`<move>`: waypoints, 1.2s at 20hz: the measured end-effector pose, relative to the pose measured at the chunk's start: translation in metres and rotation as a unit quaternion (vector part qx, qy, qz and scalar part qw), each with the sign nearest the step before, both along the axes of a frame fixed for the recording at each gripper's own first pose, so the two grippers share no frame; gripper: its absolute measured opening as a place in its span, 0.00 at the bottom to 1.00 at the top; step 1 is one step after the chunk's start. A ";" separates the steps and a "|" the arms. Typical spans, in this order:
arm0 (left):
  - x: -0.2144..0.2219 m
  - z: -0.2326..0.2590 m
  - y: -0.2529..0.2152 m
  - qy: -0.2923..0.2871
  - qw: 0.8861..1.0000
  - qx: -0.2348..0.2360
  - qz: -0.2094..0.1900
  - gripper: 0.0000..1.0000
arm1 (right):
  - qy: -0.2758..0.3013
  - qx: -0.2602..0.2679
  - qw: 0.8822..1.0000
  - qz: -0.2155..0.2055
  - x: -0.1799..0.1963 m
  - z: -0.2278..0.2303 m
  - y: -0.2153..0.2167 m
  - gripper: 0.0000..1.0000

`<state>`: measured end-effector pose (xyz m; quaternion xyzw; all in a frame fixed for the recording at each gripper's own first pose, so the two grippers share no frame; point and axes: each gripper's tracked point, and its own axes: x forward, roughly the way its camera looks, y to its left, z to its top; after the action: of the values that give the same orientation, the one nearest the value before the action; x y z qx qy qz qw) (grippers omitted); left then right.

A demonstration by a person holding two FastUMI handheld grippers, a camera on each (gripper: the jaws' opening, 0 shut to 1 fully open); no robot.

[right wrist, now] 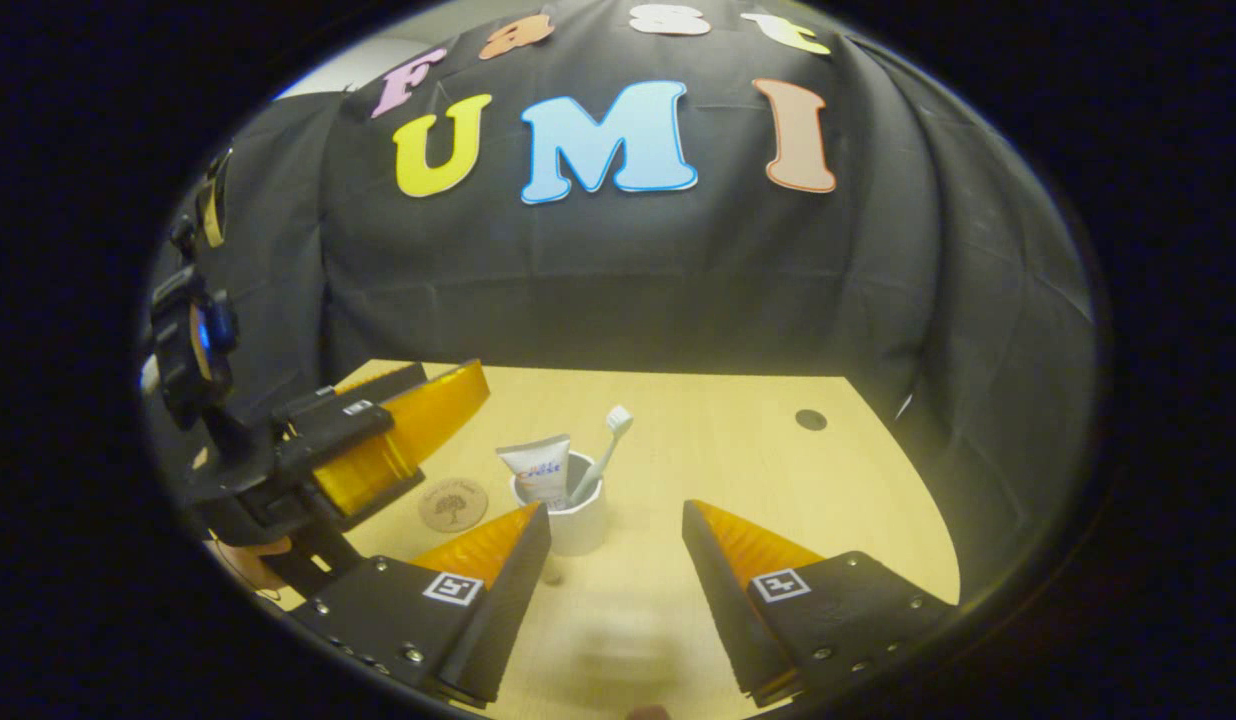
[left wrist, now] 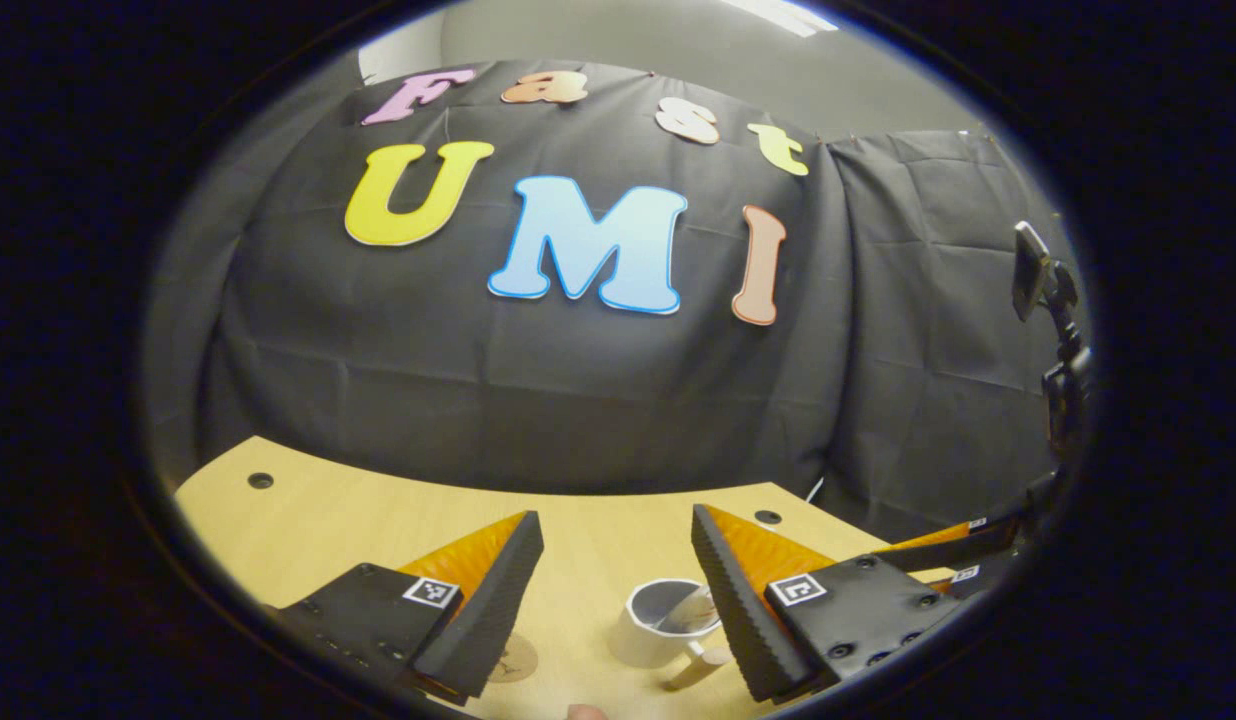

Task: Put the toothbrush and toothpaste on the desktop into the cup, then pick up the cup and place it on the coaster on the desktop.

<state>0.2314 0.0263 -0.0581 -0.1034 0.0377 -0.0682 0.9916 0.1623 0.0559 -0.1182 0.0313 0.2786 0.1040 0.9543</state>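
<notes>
Both hand-held grippers, left (left wrist: pixel 618 590) and right (right wrist: pixel 616 570), are gaping open; right gripper view is revealing toothbrush (right wrist: pixel 605 450) and toothpaste (right wrist: pixel 540 470) standing in cup (right wrist: pixel 578 525), coaster (right wrist: pixel 453 503) lying left.

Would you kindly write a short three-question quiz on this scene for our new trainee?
1. True or false: the toothbrush and the toothpaste already stand in the cup.
2. Where does the cup sit relative to the coaster?
A. on top of it
B. beside it on the desk, apart from it
C. underneath it
3. Fill in: the fingers of the right claw are spread ____, with nothing between them.

Key
1. True.
2. B.
3. Open; in the left gripper view the left claw is open too, above the cup.
</notes>
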 end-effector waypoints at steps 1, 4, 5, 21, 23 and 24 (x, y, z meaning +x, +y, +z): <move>-0.006 0.002 0.003 0.001 1.000 0.001 0.003 0.96 | 0.004 0.001 1.000 0.005 0.001 0.000 0.005 0.83; -0.023 0.007 0.014 0.004 1.000 0.002 0.018 0.96 | 0.019 0.002 1.000 0.017 0.005 -0.004 0.019 0.83; -0.028 0.009 0.018 0.004 1.000 0.003 0.022 0.94 | 0.031 0.000 0.999 0.021 0.007 -0.007 0.023 0.82; -0.084 -0.003 0.059 0.054 0.996 -0.014 0.066 0.96 | 0.254 -0.049 0.966 -0.003 0.023 -0.085 0.054 0.83; -0.087 -0.007 0.061 0.061 0.996 -0.016 0.066 0.96 | 0.269 -0.057 0.962 -0.009 0.026 -0.088 0.054 0.83; -0.088 -0.007 0.063 0.062 0.996 -0.016 0.067 0.96 | 0.279 -0.057 0.959 -0.012 0.028 -0.093 0.055 0.83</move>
<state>0.1430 0.0897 -0.0656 -0.1255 0.0914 0.0047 0.9879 0.1904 0.1111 -0.2117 0.0079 0.5384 0.0632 0.8403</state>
